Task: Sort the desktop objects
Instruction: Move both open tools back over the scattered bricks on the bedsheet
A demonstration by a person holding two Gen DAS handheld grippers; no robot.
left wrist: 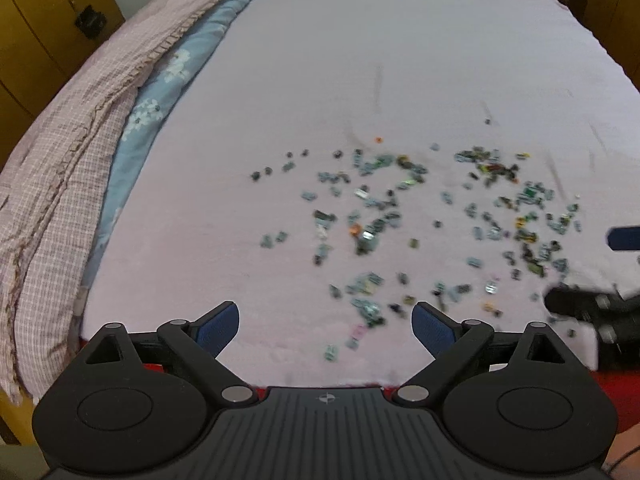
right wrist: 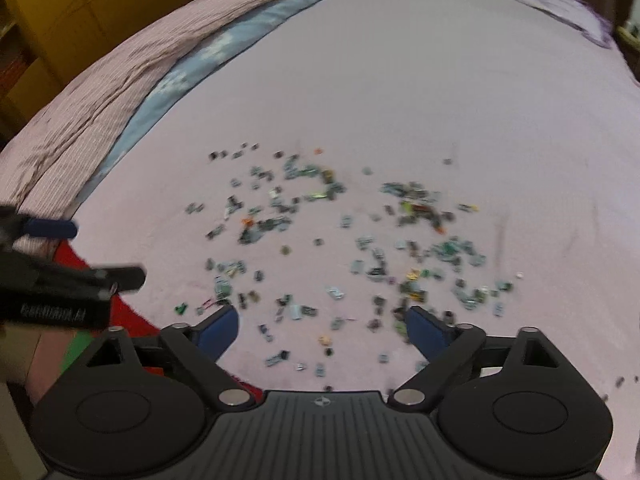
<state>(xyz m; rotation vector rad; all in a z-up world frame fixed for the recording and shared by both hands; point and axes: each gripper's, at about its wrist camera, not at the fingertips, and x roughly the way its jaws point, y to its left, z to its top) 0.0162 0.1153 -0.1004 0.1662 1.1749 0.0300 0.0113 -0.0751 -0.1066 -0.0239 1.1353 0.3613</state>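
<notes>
Several small building bricks [left wrist: 400,224], mostly grey, green and black with a few orange and yellow ones, lie scattered over a pale pink bed sheet [left wrist: 360,80]. The same scatter of bricks [right wrist: 352,240] fills the middle of the right wrist view. My left gripper [left wrist: 325,326] hangs above the near edge of the scatter, open, with nothing held between its blue pads. My right gripper [right wrist: 322,330] is also open over the near bricks, with only loose pieces on the sheet below it. Both views are blurred.
A checked pink quilt [left wrist: 60,160] and a blue flowered cover [left wrist: 160,100] are bunched along the left side of the bed. Yellow cupboards [left wrist: 44,20] stand beyond. A red edge [right wrist: 132,320] shows under the sheet. The other gripper shows at each view's side [left wrist: 592,312] [right wrist: 60,280].
</notes>
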